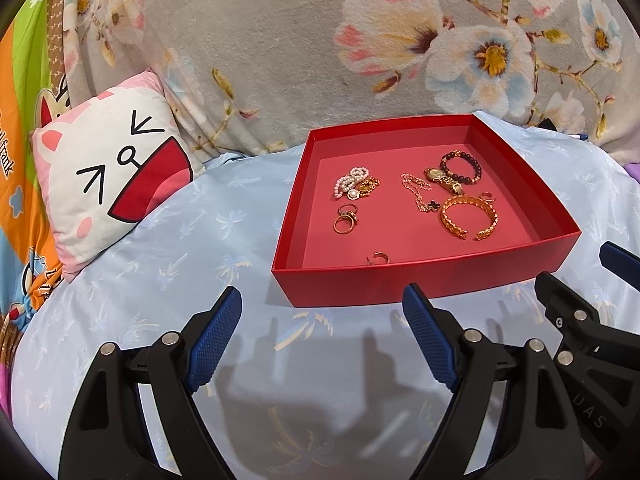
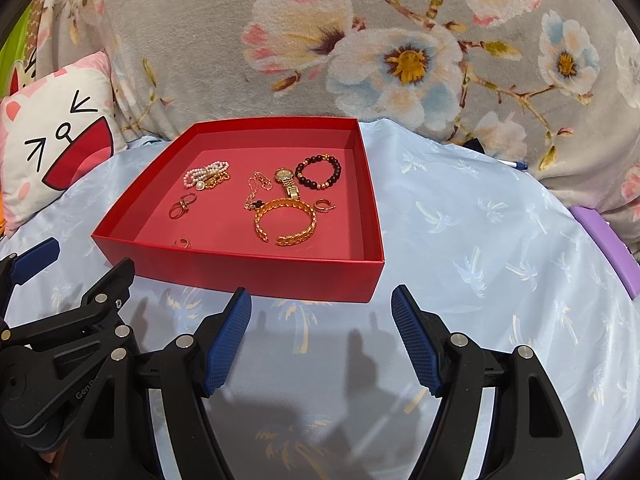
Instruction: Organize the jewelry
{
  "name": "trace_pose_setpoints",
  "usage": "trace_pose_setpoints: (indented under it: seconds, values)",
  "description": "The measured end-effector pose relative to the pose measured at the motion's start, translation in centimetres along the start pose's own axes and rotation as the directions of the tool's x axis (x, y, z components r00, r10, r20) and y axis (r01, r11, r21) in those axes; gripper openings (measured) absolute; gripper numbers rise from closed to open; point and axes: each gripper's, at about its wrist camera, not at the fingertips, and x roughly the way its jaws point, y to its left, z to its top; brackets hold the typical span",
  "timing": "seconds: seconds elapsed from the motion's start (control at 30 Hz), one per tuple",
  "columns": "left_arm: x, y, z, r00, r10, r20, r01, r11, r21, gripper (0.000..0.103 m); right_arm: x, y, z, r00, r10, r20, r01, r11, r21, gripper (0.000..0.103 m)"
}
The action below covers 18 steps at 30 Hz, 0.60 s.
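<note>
A shallow red box (image 1: 424,280) (image 2: 256,268) sits on the pale blue bedsheet. Inside it lie a gold cuff bracelet (image 1: 469,216) (image 2: 285,220), a dark bead bracelet (image 1: 461,165) (image 2: 319,172), a gold watch (image 1: 442,179) (image 2: 289,184), a thin chain necklace (image 1: 418,192) (image 2: 256,190), a pearl strand (image 1: 352,182) (image 2: 206,174), rings (image 1: 345,218) (image 2: 182,205) and small hoop earrings (image 1: 378,258) (image 2: 323,205). My left gripper (image 1: 322,312) and right gripper (image 2: 320,308) are both open and empty, just in front of the box's near wall.
A cat-face cushion (image 1: 108,176) (image 2: 52,140) leans at the left. A grey floral blanket (image 1: 320,40) (image 2: 360,40) rises behind the box. A purple object (image 2: 608,244) lies at the right edge. A pen (image 2: 516,165) lies at the back right.
</note>
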Motion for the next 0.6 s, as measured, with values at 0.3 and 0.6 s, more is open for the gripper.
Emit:
trace_pose_setpoints:
  seconds: [0.3, 0.6]
  values:
    - [-0.04, -0.25, -0.04, 1.0, 0.007, 0.004, -0.008, 1.0, 0.009, 0.08, -0.02, -0.32, 0.14, 1.0, -0.003, -0.002, 0.003, 1.0, 0.003, 0.071]
    - [0.19, -0.32, 0.0, 1.0, 0.002, -0.01, -0.001, 1.0, 0.009, 0.08, 0.13, -0.29, 0.16, 1.0, -0.006, -0.007, 0.006, 1.0, -0.001, 0.072]
